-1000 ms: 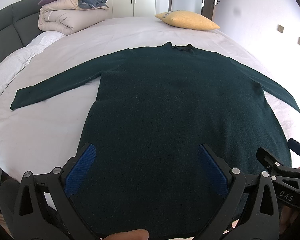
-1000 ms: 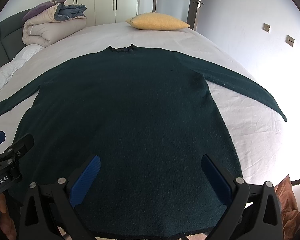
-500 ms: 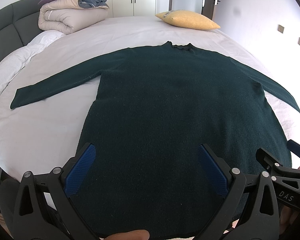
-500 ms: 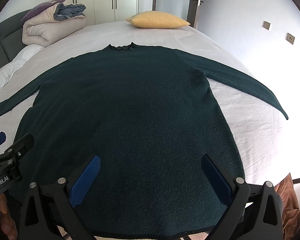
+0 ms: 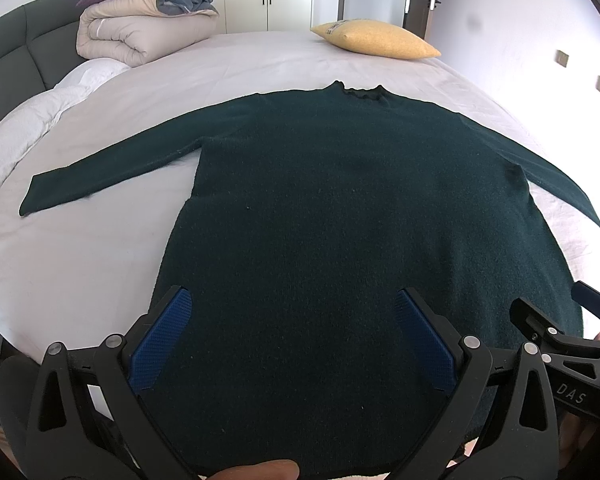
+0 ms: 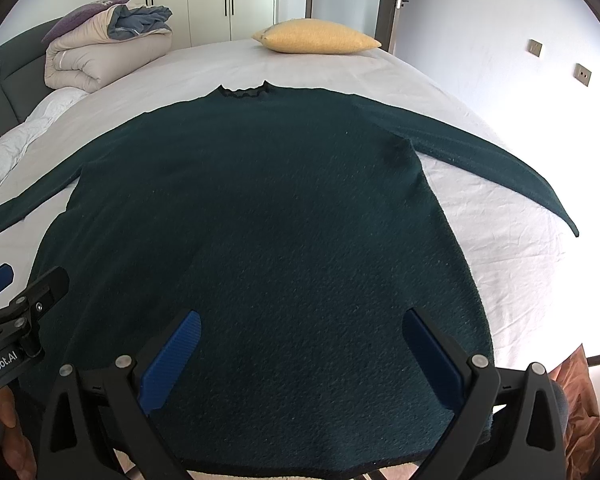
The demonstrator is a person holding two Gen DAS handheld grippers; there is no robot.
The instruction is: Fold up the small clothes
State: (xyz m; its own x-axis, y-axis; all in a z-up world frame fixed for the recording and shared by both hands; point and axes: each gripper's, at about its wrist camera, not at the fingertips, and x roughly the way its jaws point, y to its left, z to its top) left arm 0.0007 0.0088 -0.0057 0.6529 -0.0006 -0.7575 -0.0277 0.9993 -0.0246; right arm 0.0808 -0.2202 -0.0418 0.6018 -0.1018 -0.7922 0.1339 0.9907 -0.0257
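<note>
A: State finger condition.

B: Left gripper: fingers spread wide, nothing between the blue pads. Right gripper: same, wide and empty. Both hover above the hem end of the sweater, side by side.

A: Locate the garment.

B: The sweater lies flat on the bed, collar pointing away, both sleeves stretched outward. No fold is made.

A: Change over the last second?

B: Almost none. The left view is unchanged; the right view has lifted a trace, no more. The sweater has not shifted.

A: Meaning for the task?

B: Judged: the garment is spread and ready, folding not started. The next move likely calls for a grasp at a sleeve or a hem corner.
</note>
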